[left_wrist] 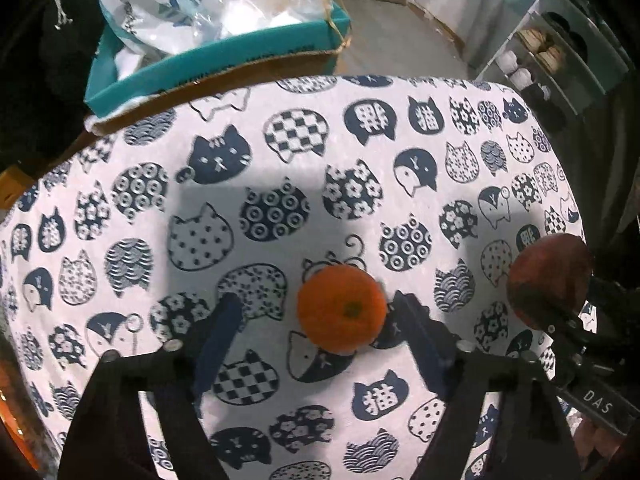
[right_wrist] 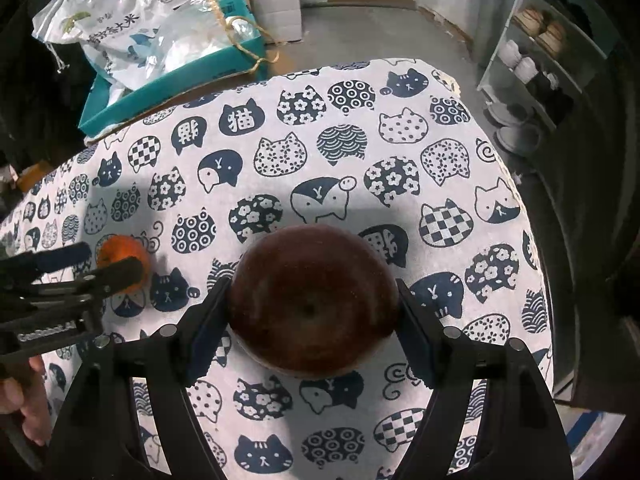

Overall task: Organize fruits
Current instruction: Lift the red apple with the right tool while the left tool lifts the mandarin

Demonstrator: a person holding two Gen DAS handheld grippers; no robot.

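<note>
- Left gripper (left_wrist: 316,312): jaws part-open around the orange (left_wrist: 342,307), not clamping. Its right finger (left_wrist: 416,328) is at or just beside the fruit's 3 o'clock side; its left finger (left_wrist: 218,330) stands clear at 9 o'clock, with bare cloth between.
- Orange sits on the cat-print tablecloth (left_wrist: 280,152), stem dimple up, off-centre toward the right finger. Guess: jaws straddle it for a side pinch, which suits a round fruit.
- Right gripper (right_wrist: 313,312): clamped on the dark red apple (right_wrist: 314,300), pads at 9 and 3 o'clock on its widest part. Apple looks lifted off the cloth, calyx end facing the camera. Guess: held at the equator so it won't roll out.
- Right view: left gripper and orange at 9 o'clock, well apart from the apple; a person's hand (right_wrist: 18,400) at the 8 o'clock edge.
- Teal box (right_wrist: 168,84) with plastic bags (right_wrist: 132,36) beyond the table edge at 11 o'clock; shelf (right_wrist: 532,64) with cups at 2 o'clock.
- No bowl or tray visible, so can't tell where the fruit goes.
</note>
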